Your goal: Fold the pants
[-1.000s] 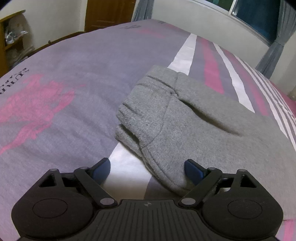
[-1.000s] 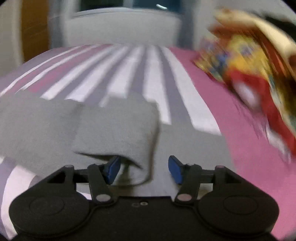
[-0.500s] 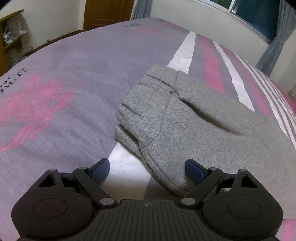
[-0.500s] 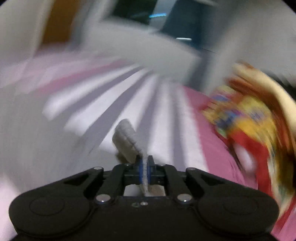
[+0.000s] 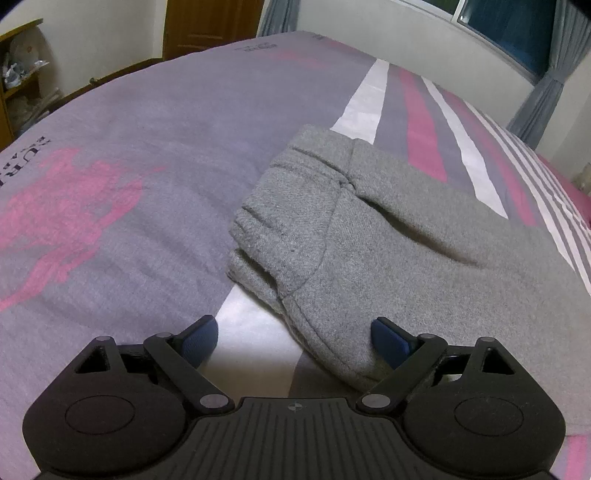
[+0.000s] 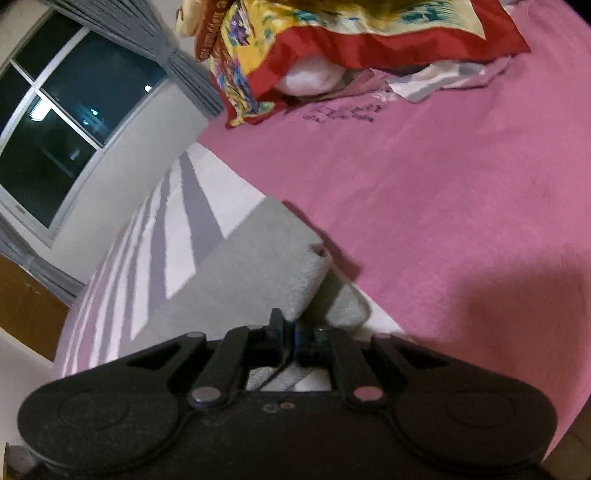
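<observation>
Grey sweatpants [image 5: 388,236] lie on the bed, waistband end toward the left. My left gripper [image 5: 295,338] is open, its blue pads either side of the near waistband corner, low over the bed. In the right wrist view my right gripper [image 6: 290,334] is shut on the pants' leg cuff [image 6: 295,273], which is lifted off the pink sheet with its fleecy inside showing. The view is tilted.
The bed cover [image 5: 147,166] is purple with pink and white stripes. A colourful red and yellow pillow [image 6: 332,40] and loose cloth lie at the bed's head. A window [image 6: 55,110] with grey curtains, a wooden door [image 5: 207,26] and a shelf [image 5: 18,74] surround the bed.
My right gripper closed on the leg cuff and lifted it, swinging and tilting the view. My left gripper stayed open at the waistband, barely moving.
</observation>
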